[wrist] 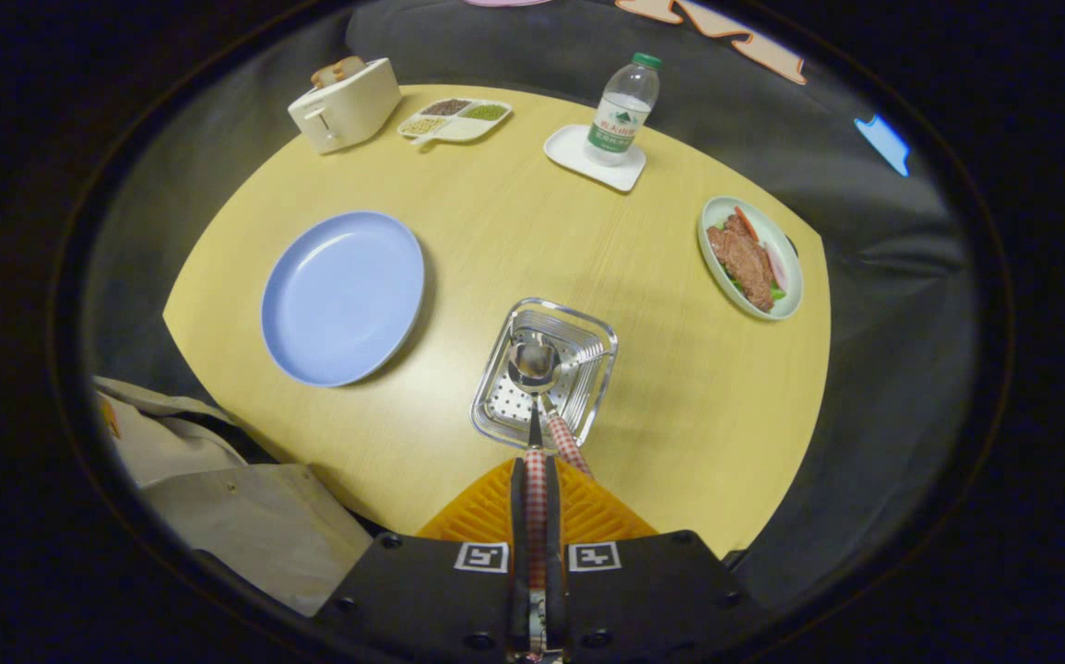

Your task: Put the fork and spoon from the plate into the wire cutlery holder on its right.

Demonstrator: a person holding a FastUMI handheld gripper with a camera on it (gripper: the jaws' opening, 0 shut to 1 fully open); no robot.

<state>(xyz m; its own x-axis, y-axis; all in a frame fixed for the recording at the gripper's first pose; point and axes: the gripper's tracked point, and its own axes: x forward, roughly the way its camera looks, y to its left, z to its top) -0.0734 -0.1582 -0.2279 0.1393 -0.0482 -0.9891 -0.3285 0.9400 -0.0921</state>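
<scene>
Hanging above the wire cutlery holder (546,369), the gripper (535,480) has its fingers pressed together on a checked handle, pinching it from both sides so the spoon (533,361) points bowl-first down into the basket. Holding it by the far end of the handle makes sense: the bowl can go in without the fingers meeting the holder's rim. A second checked handle (569,443) leans against the near edge of the holder, just right of the held one; judging by that, it is the fork, already dropped in, though its tines are hidden under the spoon bowl.

The blue plate (343,295) lies bare on the yellow desk (532,231), left of the holder and well apart from it, so both pieces seem to have left it. What remains, I think, is lowering and letting go of the spoon.

Beyond stand a toaster (345,103), a divided snack dish (456,118), a water bottle (624,109) on a white tray (578,148), and a plate of meat (751,258).
</scene>
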